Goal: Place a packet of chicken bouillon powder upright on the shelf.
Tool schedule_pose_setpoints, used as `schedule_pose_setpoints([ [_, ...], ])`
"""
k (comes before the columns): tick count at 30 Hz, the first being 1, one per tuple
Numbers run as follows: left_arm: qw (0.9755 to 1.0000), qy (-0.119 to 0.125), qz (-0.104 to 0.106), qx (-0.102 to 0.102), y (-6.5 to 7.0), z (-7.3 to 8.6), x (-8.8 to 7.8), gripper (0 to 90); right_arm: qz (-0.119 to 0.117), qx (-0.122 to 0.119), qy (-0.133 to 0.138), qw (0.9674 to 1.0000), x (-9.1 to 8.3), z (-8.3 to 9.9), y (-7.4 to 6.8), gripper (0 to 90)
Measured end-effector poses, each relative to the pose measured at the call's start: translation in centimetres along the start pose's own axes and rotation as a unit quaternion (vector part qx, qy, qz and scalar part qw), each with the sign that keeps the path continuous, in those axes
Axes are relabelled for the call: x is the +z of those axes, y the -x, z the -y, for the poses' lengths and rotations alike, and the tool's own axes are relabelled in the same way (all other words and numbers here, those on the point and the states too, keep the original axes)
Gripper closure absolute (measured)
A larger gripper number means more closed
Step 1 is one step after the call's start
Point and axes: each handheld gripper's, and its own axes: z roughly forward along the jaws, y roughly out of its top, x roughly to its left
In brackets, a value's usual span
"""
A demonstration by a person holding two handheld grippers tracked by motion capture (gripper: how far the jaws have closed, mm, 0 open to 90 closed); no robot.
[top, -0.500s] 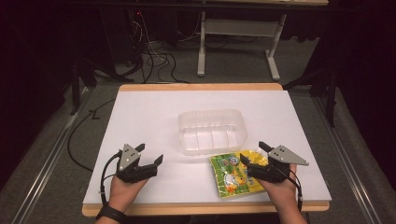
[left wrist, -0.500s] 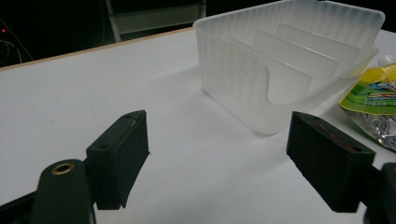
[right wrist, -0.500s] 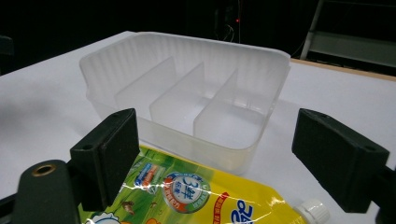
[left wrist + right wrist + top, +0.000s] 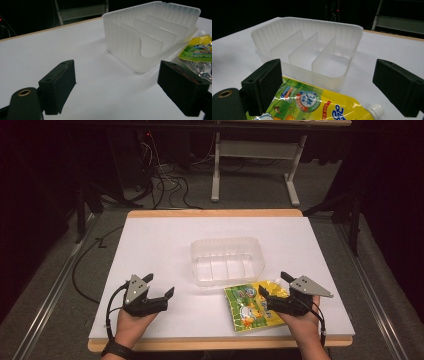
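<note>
Change since half a second ago: none visible; both hands, the pouch and the tray lie as they did.

Left tongs (image 4: 160,287): held low over the near left part of the white counter (image 4: 150,250), jaws spread wide with nothing between them. In the left gripper view (image 4: 117,87) they frame bare counter, the tray ahead and to the right.

Right tongs (image 4: 272,284): at the near right, jaws spread, resting over the right edge of the pouch without pinching it. In the right gripper view (image 4: 328,87) the pouch lies below and between the jaws.

Pouch (image 4: 250,305): yellow-green, printed, flat on the counter, just in front of the tray, white screw cap (image 4: 375,110) toward the right.

Tray (image 4: 227,260): clear plastic, upright, mid-counter, with three thin dividers inside (image 4: 312,53); compartments hold nothing.
</note>
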Motion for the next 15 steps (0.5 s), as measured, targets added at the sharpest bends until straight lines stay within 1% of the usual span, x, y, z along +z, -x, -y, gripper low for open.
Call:
schedule_pose_setpoints([
  [1,1.0,0.001,0.001,0.003,0.1,0.0,0.0,14.4,0.001,0.003,0.0,1.0,0.0,0.0,0.0,9.0],
  [2,1.0,0.001,0.001,0.003,0.1,0.0,0.0,14.0,0.001,0.004,0.0,1.0,-0.1,0.0,0.0,9.0],
  [3,1.0,0.002,0.003,0.008,0.2,-0.1,-0.1,13.7,0.001,0.001,-0.001,1.0,-0.1,0.0,0.1,8.9],
  [9,0.9999,0.002,0.009,0.011,0.6,-0.1,-0.1,13.9,0.002,0.005,-0.006,1.0,-0.2,0.2,0.3,9.5],
  [10,0.9999,0.001,0.01,0.011,0.6,0.0,0.0,14.5,0.005,0.011,-0.012,0.9999,-0.3,0.3,0.5,10.4],
  [12,0.9998,-0.005,0.017,0.009,0.7,0.0,0.3,14.7,0.011,0.016,-0.019,0.9996,-0.5,0.6,0.7,11.5],
  [13,0.9998,-0.005,0.017,0.009,0.7,0.0,0.3,14.8,0.011,0.016,-0.019,0.9996,-0.5,0.6,0.7,11.5],
  [14,0.9997,-0.007,0.02,0.009,0.7,-0.1,0.7,15.1,0.019,0.022,-0.027,0.9992,-0.8,0.9,1.0,12.3],
  [15,0.9997,-0.007,0.02,0.009,0.7,-0.1,0.7,15.2,0.022,0.025,-0.029,0.999,-0.9,1.1,1.1,12.5],
])
